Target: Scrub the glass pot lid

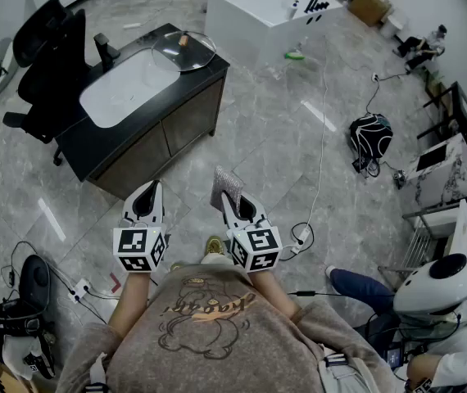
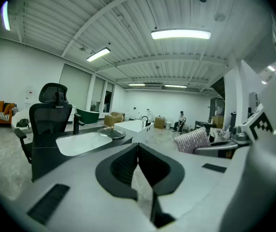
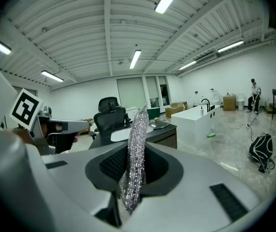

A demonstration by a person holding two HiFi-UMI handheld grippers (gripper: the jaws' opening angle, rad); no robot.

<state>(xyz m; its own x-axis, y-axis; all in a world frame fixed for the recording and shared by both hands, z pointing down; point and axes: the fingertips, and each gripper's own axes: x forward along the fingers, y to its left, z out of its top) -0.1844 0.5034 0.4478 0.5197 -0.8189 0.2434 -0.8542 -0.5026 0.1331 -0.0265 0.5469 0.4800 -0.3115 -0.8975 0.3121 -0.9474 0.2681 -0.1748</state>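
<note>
Both tools held level over the floor, well short of the counter with the lid.

The left tool (image 1: 151,188) is clenched with nothing in it; in the left gripper view its dark pads (image 2: 128,163) meet edge to edge. The right tool (image 1: 228,200), just beside it on the right, is clamped on a silvery mesh scrub cloth (image 3: 137,144) that stands upright between the jaws and rises above their tips. The glass pot lid (image 1: 183,49) lies flat, knob up, at the far right end of the black counter (image 1: 94,142), touching the rim of the white sink basin (image 1: 123,88) to its left, far from both tools. A black faucet (image 1: 102,51) stands at the basin's far edge. A black office chair (image 1: 49,43) is at the counter's left, and a white bathtub (image 1: 258,15) is farther off to the right.
</note>
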